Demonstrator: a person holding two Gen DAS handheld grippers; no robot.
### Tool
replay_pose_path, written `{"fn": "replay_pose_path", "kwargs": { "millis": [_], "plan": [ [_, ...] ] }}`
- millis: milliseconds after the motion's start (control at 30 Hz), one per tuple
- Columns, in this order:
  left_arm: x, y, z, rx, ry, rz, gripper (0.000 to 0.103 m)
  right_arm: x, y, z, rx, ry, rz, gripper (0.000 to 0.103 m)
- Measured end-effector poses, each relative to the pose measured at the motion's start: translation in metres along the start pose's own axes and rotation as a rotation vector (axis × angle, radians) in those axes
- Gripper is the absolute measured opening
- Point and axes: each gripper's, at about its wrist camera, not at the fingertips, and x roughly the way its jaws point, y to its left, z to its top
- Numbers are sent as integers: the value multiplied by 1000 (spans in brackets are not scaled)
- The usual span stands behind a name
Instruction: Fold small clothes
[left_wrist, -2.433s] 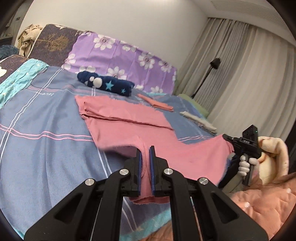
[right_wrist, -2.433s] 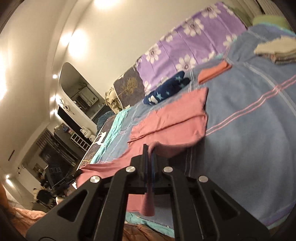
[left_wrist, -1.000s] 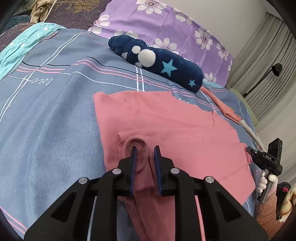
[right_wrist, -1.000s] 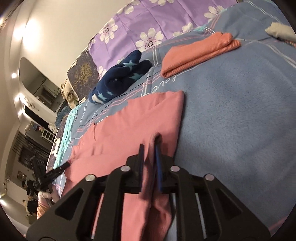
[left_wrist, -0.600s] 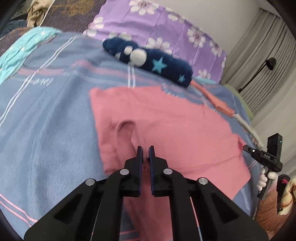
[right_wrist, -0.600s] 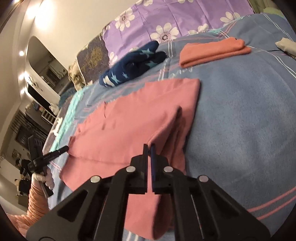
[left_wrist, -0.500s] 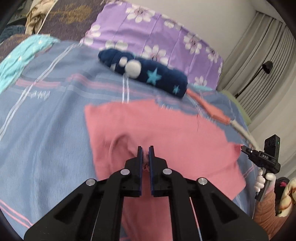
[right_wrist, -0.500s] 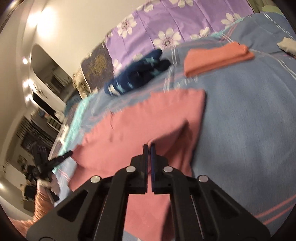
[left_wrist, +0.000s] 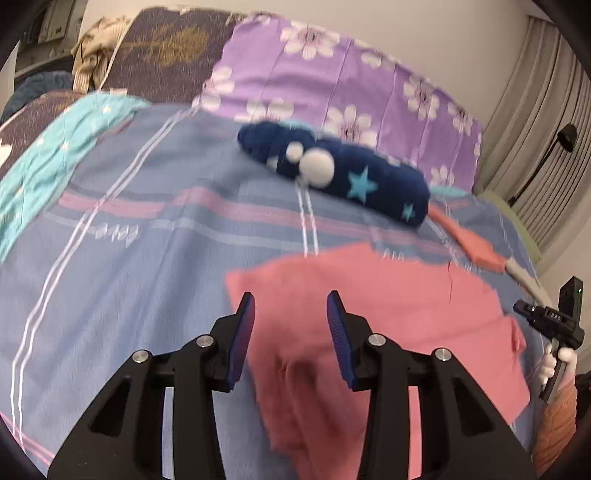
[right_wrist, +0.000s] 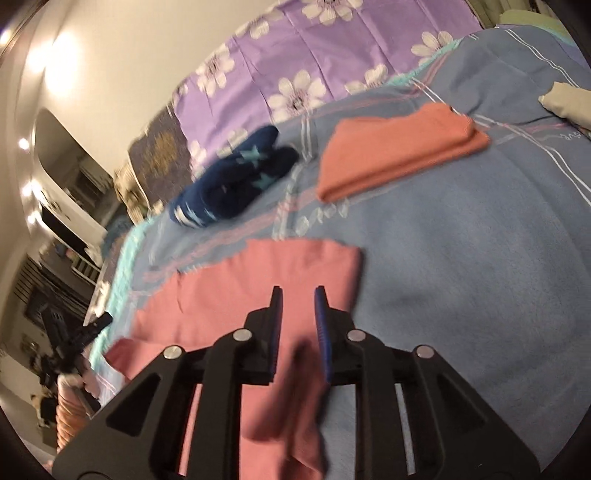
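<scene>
A pink garment (left_wrist: 388, 317) lies folded over on the blue striped bedspread (left_wrist: 147, 266). My left gripper (left_wrist: 290, 295) is open above its left corner, with a loose pink fold below the jaws. In the right wrist view the same pink garment (right_wrist: 258, 280) lies flat, and my right gripper (right_wrist: 298, 291) is open above its right edge, a rumpled pink fold dropping between the jaws. The right gripper also shows at the right edge of the left wrist view (left_wrist: 554, 321).
A navy star-patterned roll (left_wrist: 343, 177) lies beyond the garment, also seen in the right wrist view (right_wrist: 236, 184). A folded orange cloth (right_wrist: 399, 147) and a cream folded item (right_wrist: 569, 99) lie further right. Purple flowered pillows (left_wrist: 332, 92) line the headboard.
Both grippers carried the garment's near edge forward over itself, then opened and let go. The pink fold now lies loose beneath the open jaws.
</scene>
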Motion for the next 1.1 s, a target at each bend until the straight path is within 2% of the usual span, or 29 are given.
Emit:
{"fn": "replay_pose_path", "kwargs": {
  "millis": [33, 100, 133, 167, 200, 233, 333, 367, 400, 433, 467, 500, 567, 667, 733, 767, 833, 933, 1033, 1100],
  "plan": [
    [-3, -2, -8, 19, 17, -5, 41, -2, 2, -4, -20, 11, 0, 19],
    [-10, -6, -23, 54, 38, -16, 41, -11, 10, -16, -69, 37, 5, 26],
    [-12, -8, -28, 66, 47, -25, 42, -14, 13, -21, -85, 45, 11, 35],
    [-15, -11, -34, 77, 59, -39, 44, -19, 17, -26, -100, 51, 17, 43],
    [-16, -15, -40, 83, 71, -49, 55, -22, 21, -31, -113, 57, 19, 46],
    [-18, -18, -44, 90, 78, -57, 58, -25, 26, -37, -130, 67, 21, 47],
    [-15, -29, -51, 121, 97, -70, 58, -21, 36, -47, -168, 100, 11, 47],
    [-11, -33, -53, 139, 109, -62, 58, -16, 39, -50, -183, 123, -6, 43],
    [-7, -35, -54, 151, 124, -47, 55, -8, 42, -54, -210, 157, -49, 33],
    [-2, -37, -54, 160, 140, -29, 29, -1, 43, -55, -227, 178, -102, 2],
    [4, -38, -52, 155, 164, -39, 11, 3, 43, -55, -224, 182, -129, 3],
    [7, -37, -48, 135, 177, -62, 1, 3, 42, -50, -196, 172, -98, 3],
    [6, -36, -32, 102, 143, -78, 1, -1, 38, -29, -120, 118, -12, 3],
    [3, -28, 6, 0, 50, -122, 1, -5, 29, 8, -9, 8, 62, 3],
    [6, -22, 25, -56, -12, -131, 7, 5, 9, 37, 129, -43, 114, 3],
    [9, -19, 34, -75, -44, -117, 11, 9, 4, 44, 157, -49, 98, 8],
    [13, -15, 42, -91, -59, -76, 41, 16, -2, 50, 164, -46, 31, 10],
    [18, -14, 35, -44, -48, -56, 52, 19, -4, 43, 109, -25, 38, 38],
    [41, -5, 28, -39, 32, -10, 53, 24, -13, 35, 84, -6, -1, 38],
    [54, 0, 26, -45, 68, 4, 53, 29, -17, 33, 95, 8, 10, 37]
  ]
}}
